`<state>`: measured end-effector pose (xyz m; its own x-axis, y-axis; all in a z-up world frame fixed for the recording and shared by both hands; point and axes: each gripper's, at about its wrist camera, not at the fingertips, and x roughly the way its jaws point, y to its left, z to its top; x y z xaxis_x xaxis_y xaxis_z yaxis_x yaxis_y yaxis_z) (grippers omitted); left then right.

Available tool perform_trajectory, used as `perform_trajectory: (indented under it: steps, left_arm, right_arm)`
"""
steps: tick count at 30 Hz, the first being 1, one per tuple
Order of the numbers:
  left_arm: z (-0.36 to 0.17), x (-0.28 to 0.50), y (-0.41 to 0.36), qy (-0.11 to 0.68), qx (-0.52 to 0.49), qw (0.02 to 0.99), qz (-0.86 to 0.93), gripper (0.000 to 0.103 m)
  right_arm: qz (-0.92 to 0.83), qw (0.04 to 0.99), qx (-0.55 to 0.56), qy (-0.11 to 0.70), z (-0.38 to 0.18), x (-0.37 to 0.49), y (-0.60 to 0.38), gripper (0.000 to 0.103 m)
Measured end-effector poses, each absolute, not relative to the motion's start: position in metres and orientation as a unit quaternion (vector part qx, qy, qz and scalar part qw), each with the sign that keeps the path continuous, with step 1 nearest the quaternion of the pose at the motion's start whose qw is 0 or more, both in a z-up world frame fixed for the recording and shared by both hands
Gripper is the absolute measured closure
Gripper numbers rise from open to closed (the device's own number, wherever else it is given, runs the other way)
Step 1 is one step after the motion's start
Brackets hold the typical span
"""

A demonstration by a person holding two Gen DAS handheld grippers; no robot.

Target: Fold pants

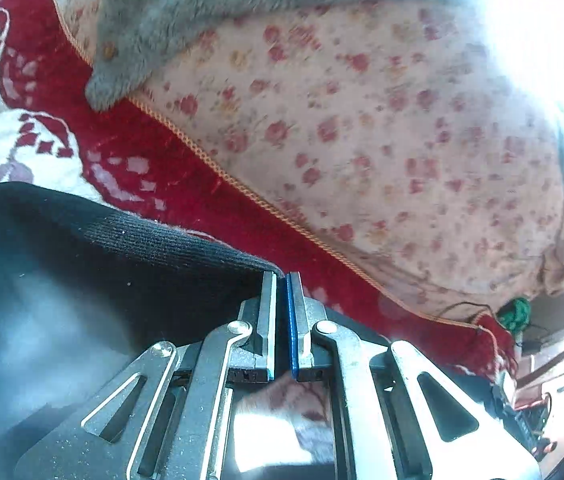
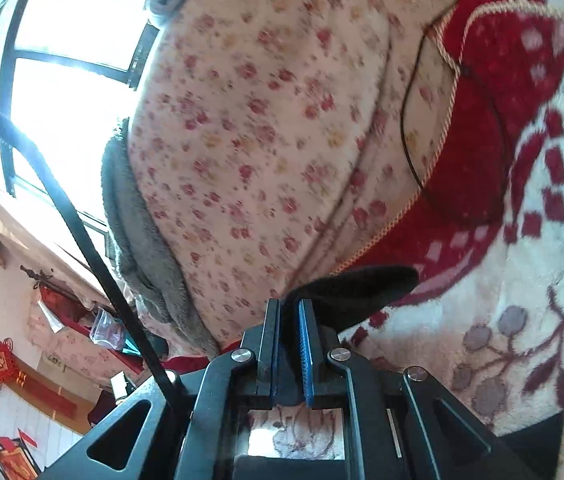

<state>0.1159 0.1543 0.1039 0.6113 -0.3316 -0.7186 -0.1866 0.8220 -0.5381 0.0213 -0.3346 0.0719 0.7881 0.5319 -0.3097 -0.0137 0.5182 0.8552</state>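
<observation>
Left tool clamped on the ribbed hem of the black pants; right tool pinched on another black edge, both raised above the red-and-white blanket. Thin tip grips, likely to slip under the hanging weight, dropping the fold askew.
</observation>
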Motion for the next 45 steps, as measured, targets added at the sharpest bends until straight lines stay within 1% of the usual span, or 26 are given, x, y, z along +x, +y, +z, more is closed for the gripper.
perform_trajectory:
  steps: [5, 8, 10, 11, 12, 14, 15, 16, 17, 18, 19, 22, 23, 27, 34, 36, 37, 38, 39, 40, 41, 42, 43, 44, 45]
  left_arm:
    - [0.125, 0.085, 0.144, 0.422, -0.272, 0.862, -0.067, 0.102]
    - [0.125, 0.075, 0.136, 0.43, -0.256, 0.863, -0.075, 0.102]
    - [0.119, 0.072, 0.135, 0.439, -0.259, 0.857, -0.078, 0.102]
    - [0.116, 0.072, 0.135, 0.443, -0.259, 0.855, -0.072, 0.102]
    - [0.112, 0.073, 0.135, 0.448, -0.26, 0.853, -0.068, 0.102]
    - [0.101, 0.077, 0.138, 0.462, -0.263, 0.845, -0.058, 0.102]
    - [0.094, 0.082, 0.141, 0.472, -0.262, 0.84, -0.049, 0.099]
    - [0.086, 0.088, 0.144, 0.481, -0.266, 0.834, -0.041, 0.094]
    - [0.079, 0.092, 0.148, 0.487, -0.273, 0.829, -0.036, 0.09]
    - [0.073, 0.096, 0.152, 0.492, -0.282, 0.823, -0.032, 0.08]
    - [0.069, 0.098, 0.156, 0.494, -0.288, 0.82, -0.029, 0.071]
    - [0.058, 0.108, 0.167, 0.492, -0.309, 0.814, -0.011, 0.063]
    - [0.054, 0.113, 0.168, 0.493, -0.311, 0.813, -0.002, 0.062]
    - [0.043, 0.129, 0.168, 0.499, -0.32, 0.805, 0.007, 0.061]
    - [0.037, 0.158, 0.164, 0.491, -0.342, 0.801, 0.012, 0.061]
    - [0.033, 0.166, 0.158, 0.501, -0.336, 0.798, 0.012, 0.061]
    - [0.031, 0.17, 0.155, 0.508, -0.332, 0.795, 0.012, 0.061]
    - [0.027, 0.174, 0.152, 0.516, -0.329, 0.791, 0.016, 0.061]
    - [0.022, 0.177, 0.15, 0.522, -0.326, 0.788, 0.022, 0.061]
    - [0.016, 0.179, 0.148, 0.529, -0.324, 0.784, 0.027, 0.061]
    - [0.011, 0.18, 0.148, 0.534, -0.32, 0.782, 0.029, 0.068]
    - [0.009, 0.18, 0.148, 0.538, -0.31, 0.783, 0.037, 0.091]
    - [0.008, 0.179, 0.148, 0.538, -0.298, 0.787, 0.042, 0.095]
    - [0.008, 0.176, 0.149, 0.529, -0.3, 0.793, 0.03, 0.095]
    - [0.008, 0.174, 0.15, 0.526, -0.298, 0.796, 0.027, 0.098]
  right_arm:
    - [0.168, 0.828, 0.465, 0.266, 0.086, -0.002, -0.347, 0.095]
    - [0.178, 0.815, 0.466, 0.296, 0.079, -0.009, -0.343, 0.094]
    - [0.185, 0.796, 0.469, 0.336, 0.063, -0.01, -0.333, 0.084]
    - [0.184, 0.787, 0.471, 0.353, 0.055, -0.01, -0.328, 0.073]
    - [0.182, 0.777, 0.474, 0.371, 0.045, -0.011, -0.321, 0.065]
    - [0.181, 0.761, 0.477, 0.401, 0.026, -0.01, -0.308, 0.064]
    - [0.177, 0.756, 0.479, 0.41, 0.018, -0.008, -0.304, 0.064]
    - [0.171, 0.751, 0.485, 0.414, 0.011, -0.007, -0.302, 0.064]
    - [0.162, 0.746, 0.492, 0.419, 0.005, -0.005, -0.3, 0.061]
    - [0.153, 0.735, 0.502, 0.429, -0.002, -0.002, -0.298, 0.057]
    - [0.148, 0.73, 0.505, 0.437, -0.007, 0.001, -0.297, 0.056]
    - [0.125, 0.726, 0.498, 0.458, -0.016, 0.011, -0.294, 0.056]
    - [0.119, 0.727, 0.497, 0.459, -0.016, 0.014, -0.294, 0.056]
    - [0.091, 0.734, 0.509, 0.44, -0.018, 0.031, -0.299, 0.056]
    - [0.103, 0.732, 0.522, 0.426, -0.024, 0.045, -0.304, 0.056]
    - [0.109, 0.736, 0.517, 0.424, -0.025, 0.047, -0.302, 0.056]
    - [0.115, 0.739, 0.514, 0.421, -0.025, 0.048, -0.301, 0.057]
    - [0.118, 0.742, 0.511, 0.419, -0.025, 0.049, -0.3, 0.066]
    - [0.122, 0.745, 0.505, 0.418, -0.026, 0.049, -0.3, 0.079]
    - [0.129, 0.745, 0.504, 0.417, -0.029, 0.05, -0.301, 0.084]
    - [0.135, 0.744, 0.509, 0.411, -0.033, 0.05, -0.303, 0.093]
    - [0.136, 0.744, 0.514, 0.404, -0.035, 0.049, -0.305, 0.096]
    - [0.14, 0.743, 0.523, 0.394, -0.037, 0.046, -0.307, 0.097]
    - [0.147, 0.743, 0.528, 0.385, -0.037, 0.044, -0.308, 0.097]
    - [0.155, 0.745, 0.528, 0.377, -0.034, 0.043, -0.309, 0.097]
